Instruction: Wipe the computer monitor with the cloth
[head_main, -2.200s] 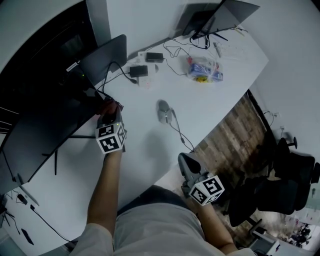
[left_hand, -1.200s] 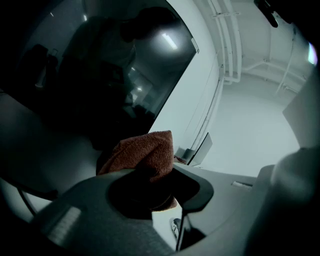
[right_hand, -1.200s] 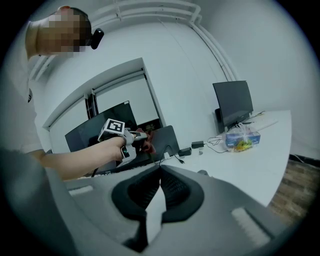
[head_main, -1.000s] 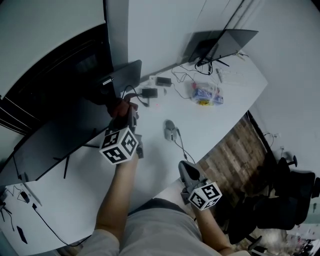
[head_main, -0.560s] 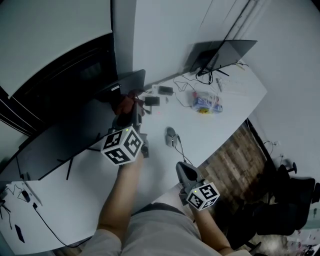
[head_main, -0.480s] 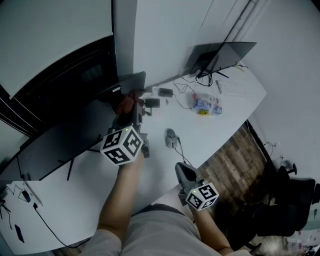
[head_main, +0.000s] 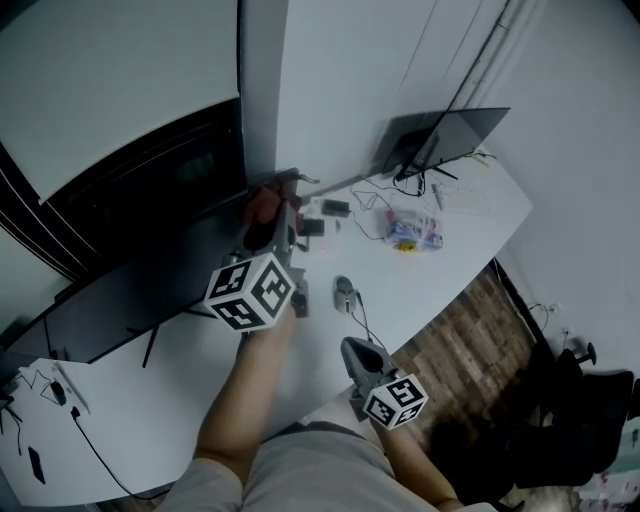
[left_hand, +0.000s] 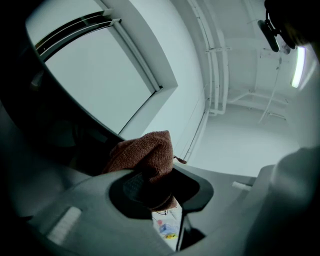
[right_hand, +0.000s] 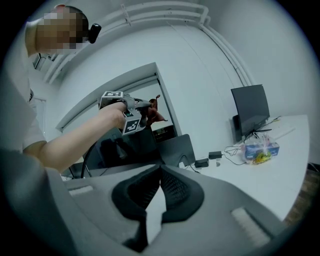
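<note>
The left gripper (left_hand: 156, 186) is clamped tight on the brown cloth (left_hand: 146, 152). In the head view it is raised at about 11 o'clock, seemingly against the top right edge of the dark monitor (head_main: 140, 295), though contact is hard to judge. The right gripper (right_hand: 159, 190) sits at 5 o'clock, jaws pressed together on nothing.

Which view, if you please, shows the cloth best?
The left gripper view: the cloth is close, clamped between the jaws. The head view shows a small reddish bit; the right gripper view, a distant speck.
</note>
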